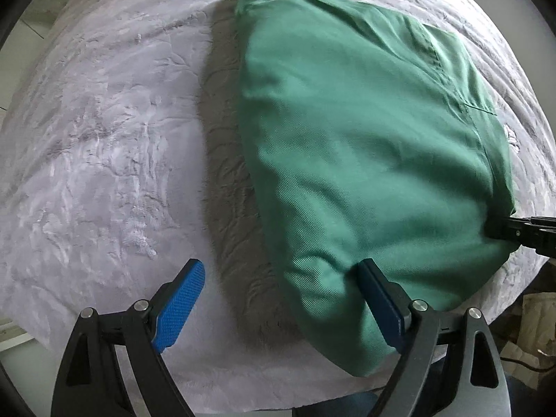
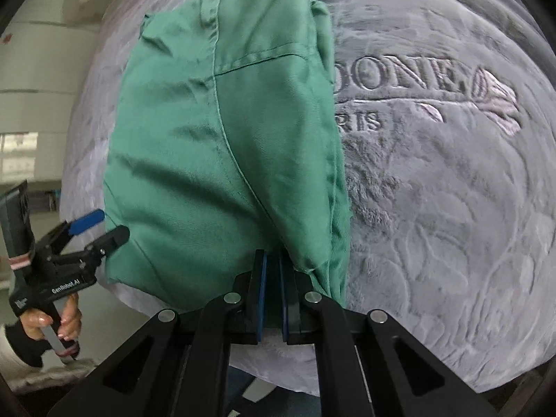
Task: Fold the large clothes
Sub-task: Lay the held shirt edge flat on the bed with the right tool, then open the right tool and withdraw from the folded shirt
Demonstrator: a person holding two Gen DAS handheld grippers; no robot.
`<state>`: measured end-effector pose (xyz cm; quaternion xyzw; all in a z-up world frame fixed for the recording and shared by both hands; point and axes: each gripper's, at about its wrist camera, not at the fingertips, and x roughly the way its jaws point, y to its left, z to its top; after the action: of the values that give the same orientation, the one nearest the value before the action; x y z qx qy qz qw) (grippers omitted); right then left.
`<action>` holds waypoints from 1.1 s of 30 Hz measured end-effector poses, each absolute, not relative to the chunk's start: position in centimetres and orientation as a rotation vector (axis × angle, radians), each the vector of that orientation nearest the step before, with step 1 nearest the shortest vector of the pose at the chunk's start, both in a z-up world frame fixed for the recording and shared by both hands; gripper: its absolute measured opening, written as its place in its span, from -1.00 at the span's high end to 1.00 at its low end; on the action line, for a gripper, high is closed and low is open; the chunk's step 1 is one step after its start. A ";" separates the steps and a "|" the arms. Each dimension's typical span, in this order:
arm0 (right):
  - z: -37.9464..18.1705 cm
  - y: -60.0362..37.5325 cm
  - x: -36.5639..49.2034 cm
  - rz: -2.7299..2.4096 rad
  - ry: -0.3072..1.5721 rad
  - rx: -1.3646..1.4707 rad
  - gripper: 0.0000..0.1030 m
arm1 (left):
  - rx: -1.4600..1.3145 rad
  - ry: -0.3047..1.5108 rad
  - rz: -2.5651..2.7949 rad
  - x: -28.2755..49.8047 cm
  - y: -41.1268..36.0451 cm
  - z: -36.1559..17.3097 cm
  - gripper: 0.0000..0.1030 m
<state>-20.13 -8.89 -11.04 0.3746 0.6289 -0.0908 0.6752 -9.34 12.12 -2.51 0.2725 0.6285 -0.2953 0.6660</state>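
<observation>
A plush grey blanket [image 2: 434, 208] covers the bed. Raised lettering [image 2: 396, 73] and a pale leaf motif [image 2: 497, 99] mark it.

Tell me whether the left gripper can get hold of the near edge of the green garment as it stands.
Probably yes. The left gripper is open, and its right finger already touches the green garment at its near edge. Nothing lies between them on the grey blanket. The right gripper is shut on the other corner.

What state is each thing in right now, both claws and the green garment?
Left claw: open, its right finger against the garment's near edge.
Right claw: shut on the garment's near corner.
Green garment: folded lengthwise on the blanket, near end lifted slightly.
Grey plush blanket: spread flat under the garment.
</observation>
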 end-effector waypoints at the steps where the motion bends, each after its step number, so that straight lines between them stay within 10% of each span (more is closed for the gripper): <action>1: -11.2 -8.8 -19.9 -0.195 1.421 0.836 0.90 | 0.616 1.422 -0.659 -9.3 12.0 -2.5 -0.76; 25: -7.6 -9.7 -19.4 -0.139 1.468 0.809 0.78 | 0.597 1.366 -0.519 -10.9 13.0 2.2 -0.75; 33: -5.5 -10.9 -19.6 -0.261 1.416 0.787 0.06 | 0.551 1.354 -0.543 -9.9 13.5 2.5 -0.75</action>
<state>-19.56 -10.92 -5.49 0.3509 0.6313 -0.1165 0.6818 -9.95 13.50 2.52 0.2485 0.6104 -0.2446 0.7112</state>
